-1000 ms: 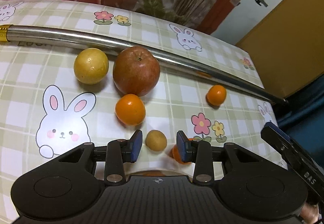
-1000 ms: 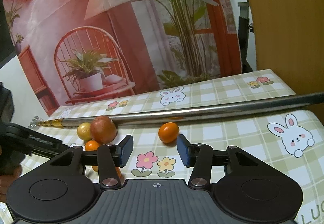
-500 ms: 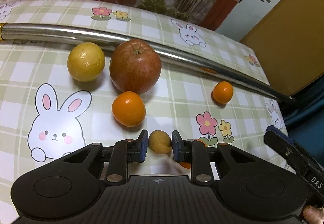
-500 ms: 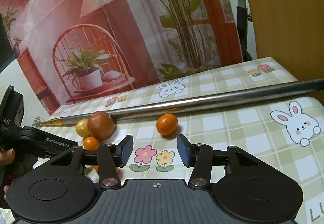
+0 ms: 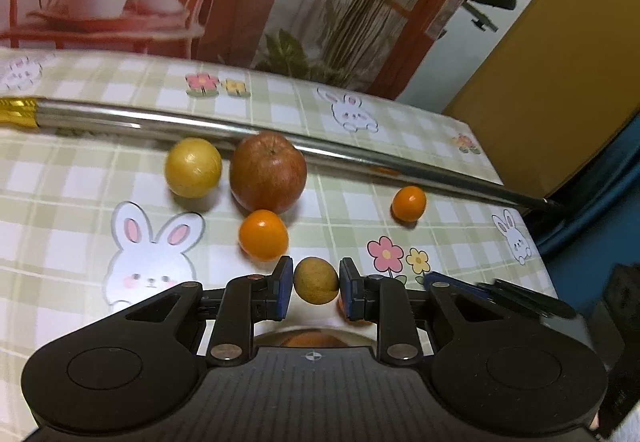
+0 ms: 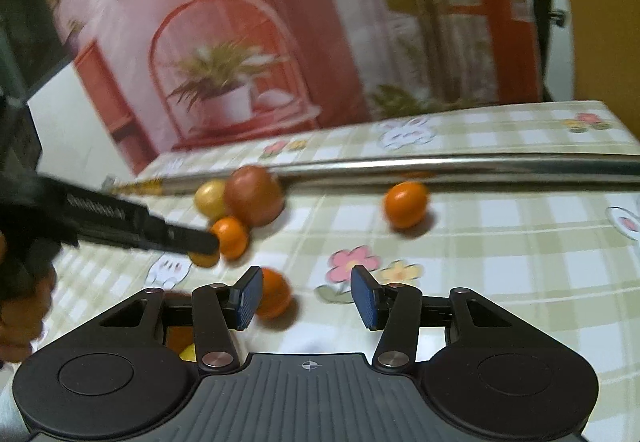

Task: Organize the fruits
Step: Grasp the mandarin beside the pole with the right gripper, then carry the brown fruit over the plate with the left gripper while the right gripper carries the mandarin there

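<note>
sitting between the left gripper [image 5: 316,282] fingers, seemingly pinched: small brown fruit [image 5: 316,281].

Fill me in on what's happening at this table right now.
A person is sorting fruit with two handheld grippers. The left gripper is shut on a small brownish-yellow fruit, just in front of an orange, a red apple and a yellow fruit beside a metal pole. The right gripper is open and empty above the checked tablecloth, with another orange farther off.
</note>
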Demonstrator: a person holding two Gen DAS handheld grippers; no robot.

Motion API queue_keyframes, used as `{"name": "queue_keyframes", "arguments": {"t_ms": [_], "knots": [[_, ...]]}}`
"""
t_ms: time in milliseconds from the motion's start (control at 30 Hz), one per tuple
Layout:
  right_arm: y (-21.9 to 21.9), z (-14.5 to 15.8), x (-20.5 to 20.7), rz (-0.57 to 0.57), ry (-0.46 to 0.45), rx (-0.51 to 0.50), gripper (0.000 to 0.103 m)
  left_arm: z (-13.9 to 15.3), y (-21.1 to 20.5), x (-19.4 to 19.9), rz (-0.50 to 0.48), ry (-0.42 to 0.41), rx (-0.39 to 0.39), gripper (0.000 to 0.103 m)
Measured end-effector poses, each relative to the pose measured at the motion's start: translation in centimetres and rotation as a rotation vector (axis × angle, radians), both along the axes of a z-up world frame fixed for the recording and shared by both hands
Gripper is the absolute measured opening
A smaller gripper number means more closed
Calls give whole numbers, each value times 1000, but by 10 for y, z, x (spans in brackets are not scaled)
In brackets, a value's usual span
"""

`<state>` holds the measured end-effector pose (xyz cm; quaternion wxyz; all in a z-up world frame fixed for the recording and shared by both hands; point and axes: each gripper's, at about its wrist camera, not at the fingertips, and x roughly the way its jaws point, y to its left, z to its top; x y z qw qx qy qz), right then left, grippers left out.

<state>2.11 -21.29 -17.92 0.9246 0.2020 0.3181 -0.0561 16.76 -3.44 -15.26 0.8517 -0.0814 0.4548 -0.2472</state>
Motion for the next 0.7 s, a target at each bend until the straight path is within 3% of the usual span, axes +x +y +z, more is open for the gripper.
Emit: {"name": "queue_keyframes", "arguments": {"t_ms": [267, 467, 567, 700], "knots": [[22, -9, 31, 75, 39, -10, 45, 18, 32, -28, -3, -76, -9, 26], [25, -19, 44, 69, 76, 1, 44, 23, 48, -47, -13, -111, -19, 26], [21, -25, 46, 55, 88, 40, 35, 21, 49, -54, -22, -122, -9, 26], [22, -26, 45, 57, 92, 25, 34, 21, 51, -63, -30, -137, -5, 26]]}}
